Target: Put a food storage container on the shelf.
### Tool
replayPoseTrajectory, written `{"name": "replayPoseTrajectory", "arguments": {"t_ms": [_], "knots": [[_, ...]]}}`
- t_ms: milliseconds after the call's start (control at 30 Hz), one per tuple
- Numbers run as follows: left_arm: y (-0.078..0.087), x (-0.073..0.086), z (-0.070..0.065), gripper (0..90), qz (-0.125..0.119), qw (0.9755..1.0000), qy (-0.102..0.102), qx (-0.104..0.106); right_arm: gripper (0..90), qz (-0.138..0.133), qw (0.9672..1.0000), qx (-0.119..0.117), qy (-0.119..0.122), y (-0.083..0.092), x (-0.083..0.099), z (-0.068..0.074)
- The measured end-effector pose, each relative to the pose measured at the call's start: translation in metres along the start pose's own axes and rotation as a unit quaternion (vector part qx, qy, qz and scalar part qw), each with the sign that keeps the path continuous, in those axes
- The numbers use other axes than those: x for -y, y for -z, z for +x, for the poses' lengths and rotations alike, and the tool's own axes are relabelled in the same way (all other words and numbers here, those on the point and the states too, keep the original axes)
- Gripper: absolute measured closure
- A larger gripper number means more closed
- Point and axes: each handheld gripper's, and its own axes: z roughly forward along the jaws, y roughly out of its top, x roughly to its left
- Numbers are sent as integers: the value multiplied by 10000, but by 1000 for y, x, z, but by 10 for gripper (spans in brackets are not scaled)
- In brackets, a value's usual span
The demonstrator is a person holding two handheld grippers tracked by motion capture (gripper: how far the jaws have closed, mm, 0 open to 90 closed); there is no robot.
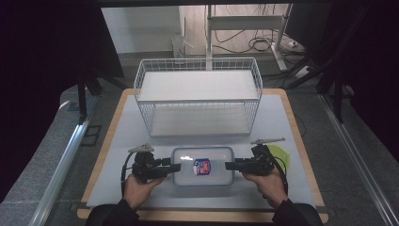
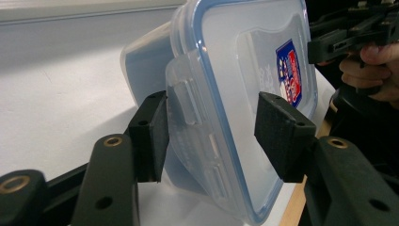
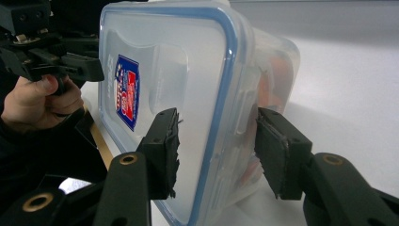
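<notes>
Container [image 1: 203,165] is sitting flat on the counter [image 1: 282,117], near the front edge, just in front of the wire basket [image 1: 197,94]. It's a clear plastic box with a blue-sealed snap lid and a sticker [image 1: 202,166] on top.

Left claw [image 1: 178,167] is coming in level at the container's left short end, right claw [image 1: 227,165] mirroring it at the right end. Symmetric approach makes sense: one claw per end is keeping the box from tipping or twisting if both are lifting it together.

Left gripper view: jaws are straddling the lid's side latch [image 2: 186,101], one pad over the lid, one under the rim, both looking a hair off the plastic. Right gripper view: same setup, jaws either side of the lid edge, small gaps still visible. So both claws are partly closed around the rim, not yet clamping by my read.

Green item [image 1: 278,154] is lying behind the right claw, out of the way.
</notes>
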Motion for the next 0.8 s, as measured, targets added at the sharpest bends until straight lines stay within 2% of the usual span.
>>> {"name": "replayPoseTrajectory", "arguments": {"t_ms": [67, 133, 233, 400, 800], "knots": [[1, -2, -1, 475, -25, 10000, -36, -61, 527, -42, 10000, 10, -22, 1, 0, 1], [1, -3, -1, 476, -21, 10000, -35, -79, 529, -105, 9999, 40, 82, 1, -1, 2], [1, -5, 0, 481, -37, 9999, -52, -93, 537, -178, 9998, 8, 42, 1, -2, 2], [6, -13, -2, 482, -126, 9997, -164, -112, 537, -291, 9993, 63, 242, 6, -9, 7], [24, -50, -9, 484, -320, 9981, -468, -245, 535, -582, 9970, 4, 513, 16, -39, 19]]}}
